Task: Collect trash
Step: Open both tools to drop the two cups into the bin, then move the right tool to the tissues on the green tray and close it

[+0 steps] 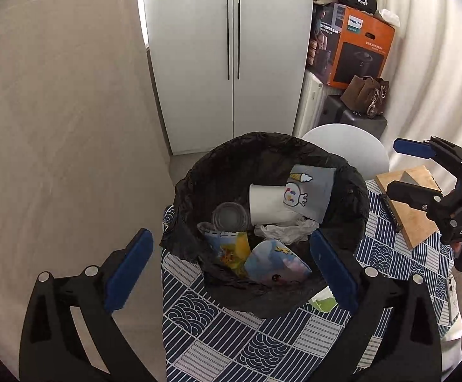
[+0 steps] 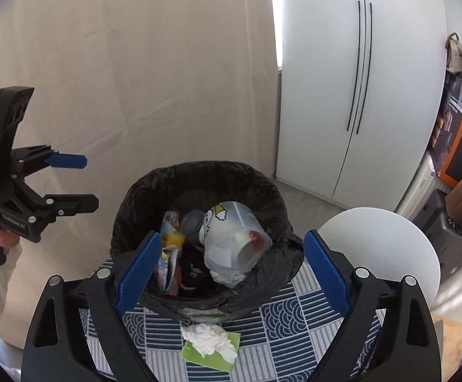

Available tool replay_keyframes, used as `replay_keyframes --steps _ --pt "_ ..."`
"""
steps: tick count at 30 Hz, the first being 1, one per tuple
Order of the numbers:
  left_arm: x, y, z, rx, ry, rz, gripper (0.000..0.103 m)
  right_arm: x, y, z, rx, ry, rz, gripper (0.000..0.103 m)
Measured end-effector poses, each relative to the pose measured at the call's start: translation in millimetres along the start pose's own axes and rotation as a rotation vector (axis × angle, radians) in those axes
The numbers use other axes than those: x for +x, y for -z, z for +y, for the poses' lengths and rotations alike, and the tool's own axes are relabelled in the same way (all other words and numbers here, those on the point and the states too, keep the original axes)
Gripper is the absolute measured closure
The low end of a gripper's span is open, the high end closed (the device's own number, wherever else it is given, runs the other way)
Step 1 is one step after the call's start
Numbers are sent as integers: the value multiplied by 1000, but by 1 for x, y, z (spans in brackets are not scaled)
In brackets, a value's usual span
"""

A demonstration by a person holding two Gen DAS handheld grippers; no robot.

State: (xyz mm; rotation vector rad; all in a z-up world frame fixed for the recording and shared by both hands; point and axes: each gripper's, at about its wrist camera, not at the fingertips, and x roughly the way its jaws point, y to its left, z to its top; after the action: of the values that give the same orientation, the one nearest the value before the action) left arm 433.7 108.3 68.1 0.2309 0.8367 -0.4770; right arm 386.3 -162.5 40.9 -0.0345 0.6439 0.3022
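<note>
Two grippers, left (image 1: 231,259) & right (image 2: 232,270), agape over bin (image 2: 142,191).

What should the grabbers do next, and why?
Probably lower the right gripper onto the tissue. It lies on a green pack on the table, outside the bin, and both grippers are open and empty.

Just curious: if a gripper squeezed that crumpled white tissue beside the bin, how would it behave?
The crumpled tissue would probably squash flat, being loosely wadded. It looks very light, so a nudge might slide it off the green packet.
</note>
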Motion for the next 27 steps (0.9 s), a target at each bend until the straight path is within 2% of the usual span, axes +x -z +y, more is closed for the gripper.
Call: replay_keyframes --steps 9,14,23,27 --pt "-8 21 5 -50 -70 39 6 -7 16 -5 2 5 30 17" --pt "-13 34 5 -83 -77 46 6 -10 31 -8 13 1 50 17" --pt "-22 63 13 -132 -110 71 6 0 78 -10 43 -3 130 17" --pt "-26 75 19 -146 -131 85 6 11 101 -6 57 -37 162 17"
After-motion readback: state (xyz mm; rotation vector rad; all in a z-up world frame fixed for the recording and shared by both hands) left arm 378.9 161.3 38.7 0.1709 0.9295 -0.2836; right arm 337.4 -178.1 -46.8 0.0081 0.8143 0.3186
